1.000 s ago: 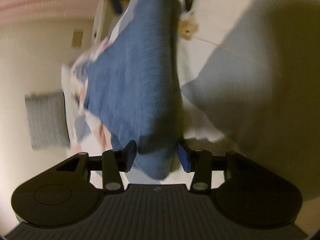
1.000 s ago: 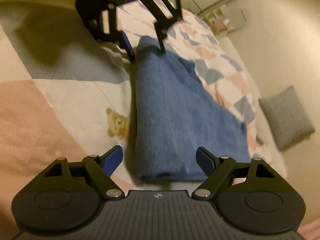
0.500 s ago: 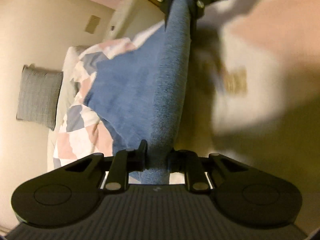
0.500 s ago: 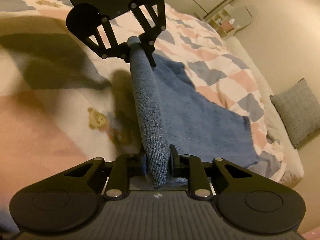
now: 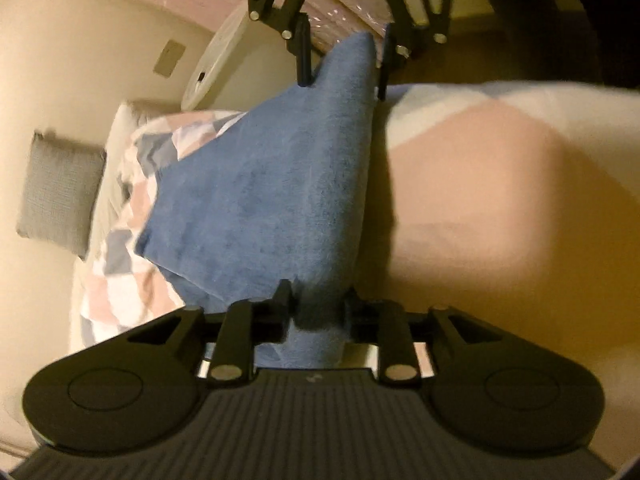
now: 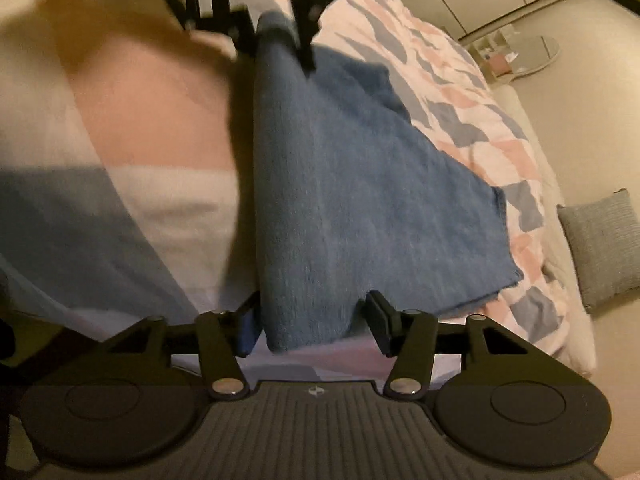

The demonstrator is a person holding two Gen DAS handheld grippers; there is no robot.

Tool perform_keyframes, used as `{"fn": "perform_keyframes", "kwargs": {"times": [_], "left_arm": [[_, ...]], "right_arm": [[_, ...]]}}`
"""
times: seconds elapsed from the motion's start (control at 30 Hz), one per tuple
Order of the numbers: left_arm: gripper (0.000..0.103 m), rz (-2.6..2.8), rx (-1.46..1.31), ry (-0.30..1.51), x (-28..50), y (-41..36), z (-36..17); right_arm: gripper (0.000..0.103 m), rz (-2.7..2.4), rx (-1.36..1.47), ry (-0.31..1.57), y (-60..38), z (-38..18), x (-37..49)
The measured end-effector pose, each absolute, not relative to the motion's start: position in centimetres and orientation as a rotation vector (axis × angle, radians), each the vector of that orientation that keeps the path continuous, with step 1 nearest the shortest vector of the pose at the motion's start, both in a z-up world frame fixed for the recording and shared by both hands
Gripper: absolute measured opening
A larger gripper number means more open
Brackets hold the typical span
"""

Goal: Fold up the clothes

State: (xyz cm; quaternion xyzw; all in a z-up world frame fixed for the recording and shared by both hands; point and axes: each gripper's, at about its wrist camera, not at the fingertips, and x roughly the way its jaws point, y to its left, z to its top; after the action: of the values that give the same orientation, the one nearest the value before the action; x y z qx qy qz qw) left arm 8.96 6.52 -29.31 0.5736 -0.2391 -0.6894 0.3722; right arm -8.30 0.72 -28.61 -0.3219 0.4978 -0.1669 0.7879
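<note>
Half a second before, both grippers had pinched the blue cloth along one narrow raised ridge; since then the right gripper's (image 6: pixel 310 322) jaws had parted, and the fold had dropped and spread wider over the bed. Largest in view was the patchwork bedspread (image 6: pixel 460 92), pink, white and grey-blue, which filled most of both views and ran blurred on the near side; upon it lay the blue cloth (image 6: pixel 360 200), folded, its doubled edge stretched in a line between the two grippers, its loose side fanned out flat toward the far edge of the bed; beyond that edge a grey cushion (image 6: pixel 600 248) lay on the pale floor. In the left wrist view the same blue cloth (image 5: pixel 280 192) ran from the left gripper (image 5: pixel 316 306) up to the right gripper (image 5: pixel 344 68) opposite. The left gripper was clenched on the cloth's near end, fabric bunched tight between its fingers; the right gripper stood released, its blue-faced fingers (image 6: pixel 246 330) apart on either side of the cloth's end, one just beside the fold, the other clear of it.
</note>
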Motion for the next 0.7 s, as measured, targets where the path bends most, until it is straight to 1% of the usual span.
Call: {"fn": "perform_keyframes", "kwargs": {"times": [0.03, 0.17, 0.27, 0.33, 0.4, 0.47, 0.5, 0.53, 0.6, 0.7], "left_arm": [[0.037, -1.755, 1.477, -0.632, 9.1, 6.6, -29.7], [0.037, -1.699, 1.504, -0.707, 9.8, 6.7, -31.3], [0.037, -1.668, 1.529, -0.811, 10.0, 6.5, -32.6], [0.041, -1.661, 1.541, -0.853, 10.4, 6.0, -33.0], [0.042, -1.678, 1.545, -0.816, 10.9, 5.3, -32.7], [0.036, -1.706, 1.568, -0.795, 11.0, 4.9, -32.8], [0.026, -1.716, 1.576, -0.779, 11.0, 4.8, -32.8], [0.022, -1.726, 1.582, -0.761, 11.0, 4.6, -32.8], [0.019, -1.734, 1.571, -0.726, 11.1, 4.6, -32.3], [0.018, -1.752, 1.56, -0.651, 11.0, 4.3, -31.0]], "right_arm": [[0.053, -0.367, -0.697, 1.064, 0.8, -28.8, -8.5], [0.059, -0.371, -0.8, 1.001, 1.4, -30.1, -8.2], [0.059, -0.356, -0.854, 0.992, 1.2, -31.0, -8.0], [0.058, -0.355, -0.86, 0.993, 0.8, -31.2, -8.0], [0.054, -0.346, -0.833, 0.986, 0.3, -30.9, -8.2], [0.045, -0.335, -0.789, 0.974, -0.1, -30.5, -8.2], [0.039, -0.329, -0.768, 0.968, -0.3, -30.2, -8.3], [0.036, -0.319, -0.748, 0.958, -0.4, -29.8, -8.5], [0.031, -0.29, -0.714, 0.938, -0.7, -29.0, -9.0], [0.027, -0.228, -0.653, 0.919, -1.5, -27.6, -9.9]]}}
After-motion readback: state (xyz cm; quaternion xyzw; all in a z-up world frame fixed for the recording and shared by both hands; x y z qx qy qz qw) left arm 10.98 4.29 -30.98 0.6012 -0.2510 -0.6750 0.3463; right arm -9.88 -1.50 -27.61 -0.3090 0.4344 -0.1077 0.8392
